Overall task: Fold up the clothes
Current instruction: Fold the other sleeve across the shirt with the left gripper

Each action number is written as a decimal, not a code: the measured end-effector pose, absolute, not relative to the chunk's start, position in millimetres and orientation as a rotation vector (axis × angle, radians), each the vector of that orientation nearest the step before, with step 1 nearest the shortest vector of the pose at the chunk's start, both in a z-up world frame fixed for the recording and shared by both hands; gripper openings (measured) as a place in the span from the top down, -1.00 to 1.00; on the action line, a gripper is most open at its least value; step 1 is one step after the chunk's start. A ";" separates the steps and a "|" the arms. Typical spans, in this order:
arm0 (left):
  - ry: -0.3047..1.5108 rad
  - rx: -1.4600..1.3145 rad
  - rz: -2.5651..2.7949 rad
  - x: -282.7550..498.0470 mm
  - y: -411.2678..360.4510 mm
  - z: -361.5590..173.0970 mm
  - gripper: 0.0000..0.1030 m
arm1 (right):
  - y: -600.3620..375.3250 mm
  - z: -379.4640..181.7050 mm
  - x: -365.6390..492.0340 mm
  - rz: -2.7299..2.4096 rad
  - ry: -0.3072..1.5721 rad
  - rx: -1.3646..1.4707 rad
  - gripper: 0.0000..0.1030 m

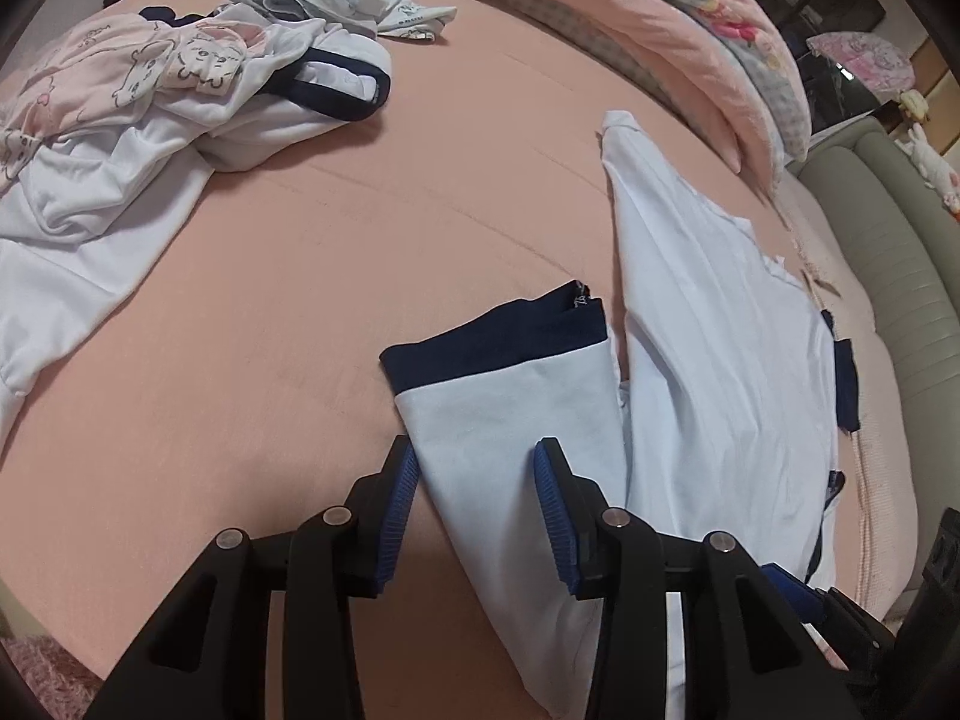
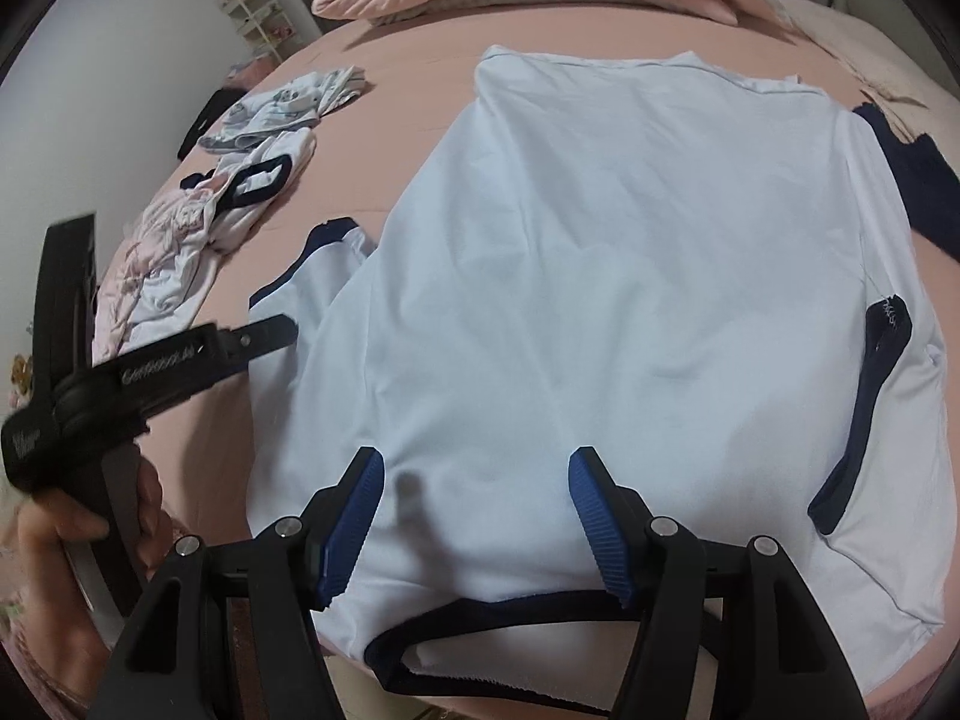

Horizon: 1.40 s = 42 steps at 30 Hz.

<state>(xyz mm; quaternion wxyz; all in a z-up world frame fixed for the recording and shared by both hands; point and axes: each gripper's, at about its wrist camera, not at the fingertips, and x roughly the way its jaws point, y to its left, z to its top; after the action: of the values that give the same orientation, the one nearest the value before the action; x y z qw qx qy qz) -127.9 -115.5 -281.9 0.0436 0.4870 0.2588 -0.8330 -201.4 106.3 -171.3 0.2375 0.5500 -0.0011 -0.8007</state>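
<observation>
A white T-shirt [image 2: 630,252] with navy trim lies spread flat on the pink bed, its navy collar [image 2: 498,612] nearest me. My right gripper [image 2: 477,516] is open, its jaws apart over the shirt just behind the collar. My left gripper [image 1: 477,510] is open over the shirt's left sleeve [image 1: 522,408], which ends in a navy cuff [image 1: 498,342]. The left gripper [image 2: 270,330] also shows in the right wrist view beside that sleeve [image 2: 324,276]. The shirt body [image 1: 708,324] lies to the right in the left wrist view.
A heap of unfolded clothes [image 1: 180,96] lies at the far left of the bed sheet [image 1: 360,228]. A pink quilt and pillows [image 1: 660,18] sit along the far edge. A grey-green headboard [image 1: 900,276] is on the right.
</observation>
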 end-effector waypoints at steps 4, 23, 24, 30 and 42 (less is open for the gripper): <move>0.819 1.476 -2.577 -124.5 -117.2 -283.3 0.30 | 99.6 -169.9 -202.4 -2.233 0.039 1.495 -0.23; 0.641 1.498 -2.970 -121.2 -46.5 -216.3 0.96 | 141.9 -160.0 -203.7 -2.301 -0.130 1.514 -0.23; 0.609 1.512 -2.993 -122.3 -37.6 -214.8 0.96 | 145.4 -158.7 -204.1 -2.311 -0.130 1.514 -0.23; 0.537 1.839 -3.007 -134.4 8.9 -244.1 0.94 | 169.9 -154.7 -212.7 -2.360 -0.176 1.527 -0.23; 0.549 1.569 -2.768 -125.4 -79.0 -234.8 0.91 | 76.2 -148.5 -240.2 -2.196 0.053 1.425 -0.23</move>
<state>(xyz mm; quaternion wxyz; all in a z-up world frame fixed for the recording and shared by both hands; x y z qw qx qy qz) -125.4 -79.0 -234.8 -0.0437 0.4855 0.1698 -0.8565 -240.2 76.2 -148.5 0.2588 0.5258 0.0194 -0.8101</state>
